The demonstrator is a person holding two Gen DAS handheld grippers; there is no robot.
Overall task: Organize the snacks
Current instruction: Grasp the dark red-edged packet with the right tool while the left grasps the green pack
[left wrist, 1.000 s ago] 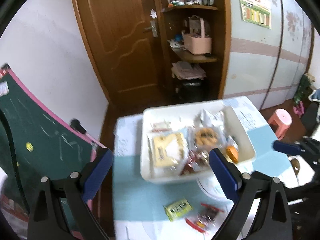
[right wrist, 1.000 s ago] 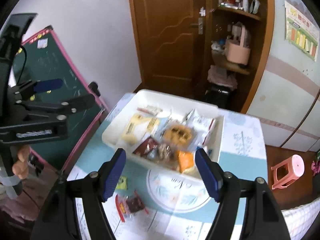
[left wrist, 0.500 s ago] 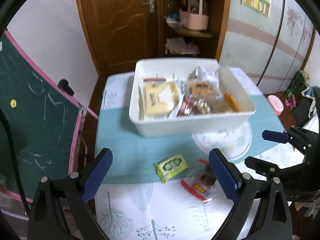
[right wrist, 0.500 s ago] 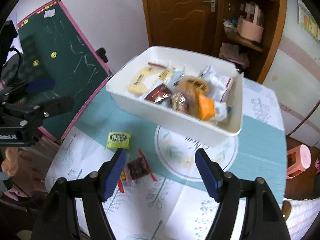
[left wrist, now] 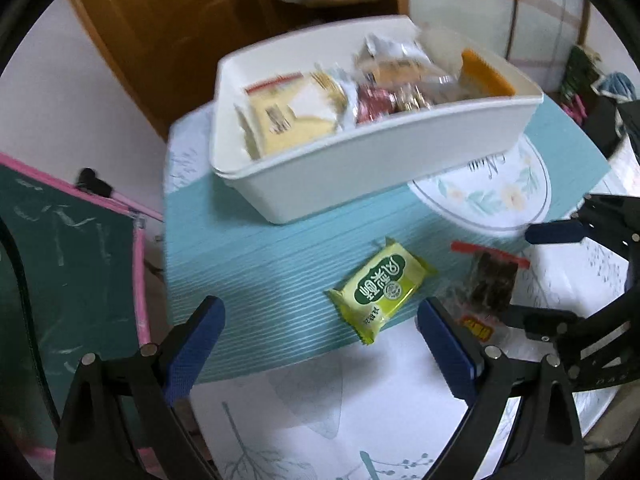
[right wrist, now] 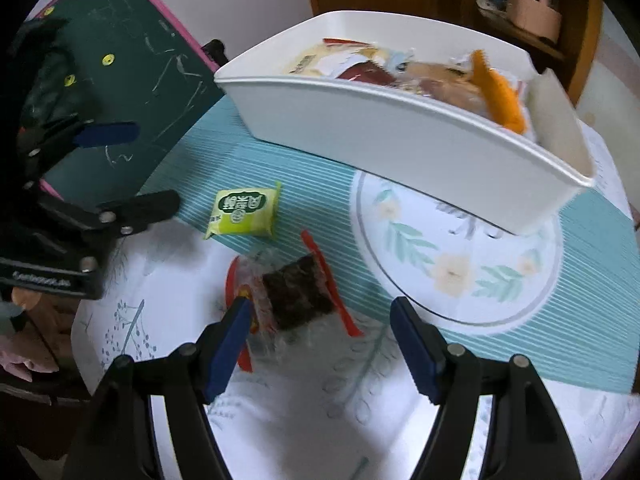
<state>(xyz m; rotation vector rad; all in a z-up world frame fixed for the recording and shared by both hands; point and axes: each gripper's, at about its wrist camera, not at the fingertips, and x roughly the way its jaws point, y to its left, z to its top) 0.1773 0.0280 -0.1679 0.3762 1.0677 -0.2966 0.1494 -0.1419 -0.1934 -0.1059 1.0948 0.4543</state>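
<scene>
A white bin (left wrist: 384,160) full of several wrapped snacks stands on the table; it also shows in the right wrist view (right wrist: 400,136). A green-yellow snack pack (left wrist: 380,288) lies on the teal mat in front of it, also seen in the right wrist view (right wrist: 244,212). A clear pack with a dark snack and red edges (left wrist: 490,284) lies to its right. My left gripper (left wrist: 320,348) is open and empty, low over the table just before the green pack. My right gripper (right wrist: 320,340) is open and empty, its jaws either side of the dark pack (right wrist: 292,296).
A green chalkboard with a pink frame (left wrist: 68,264) leans at the table's left edge. A round floral print (right wrist: 452,264) marks the mat under the bin's right end. A wooden door and shelves (left wrist: 168,32) stand behind the table.
Both grippers have come down and forward toward the table. The loose packs now lie close in front of the jaws. The bin has not moved.
</scene>
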